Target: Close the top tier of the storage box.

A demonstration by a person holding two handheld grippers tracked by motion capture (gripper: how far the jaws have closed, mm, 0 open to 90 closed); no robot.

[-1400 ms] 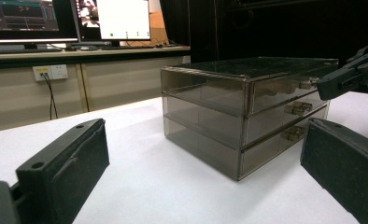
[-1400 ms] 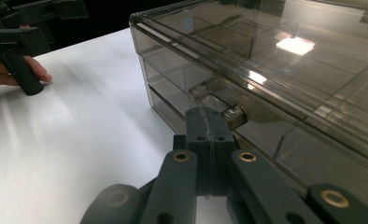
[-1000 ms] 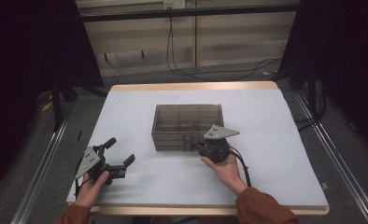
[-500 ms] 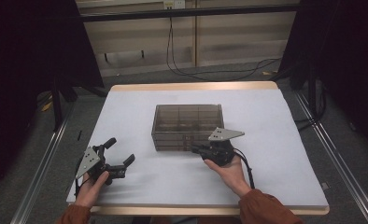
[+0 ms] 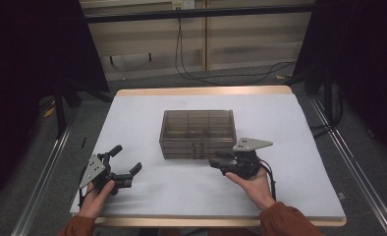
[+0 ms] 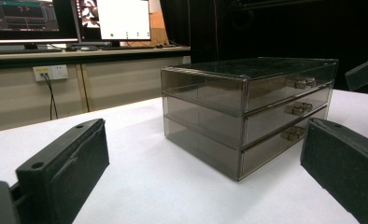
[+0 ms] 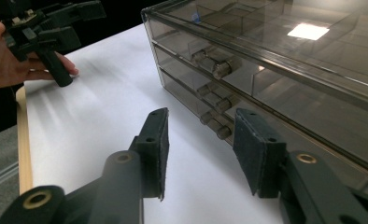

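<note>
Hands rest on a white table (image 5: 147,105). Right gripper (image 7: 201,140), jaws just opened and empty, sits just short of the smoky drawer box (image 5: 197,132); bottom knob (image 7: 217,129) lies straight ahead, best approached level and centred. Left gripper (image 5: 125,167) waits apart, jaws spread.

1. The drawer box (image 5: 198,133), at the centre of the high view, is smoky brown-grey see-through plastic; its knobs (image 7: 222,69) are the same clear tint.
2. The table cover (image 5: 299,132) is plain white, with a pale wood edge (image 5: 204,91) showing along the top.
3. The left gripper (image 5: 122,167), lower left, is black with a grey plate.
4. The right gripper (image 5: 217,162), lower centre, is black, also with a grey plate; its jaw pads (image 7: 257,151) are dark charcoal with brass-coloured rivets.
5. The sleeves (image 5: 287,221), along the bottom edge, are rust brown.
6. The floor (image 5: 358,142), at the right, is dull grey.
7. The wall panels (image 5: 250,37), at the top, are beige.
</note>
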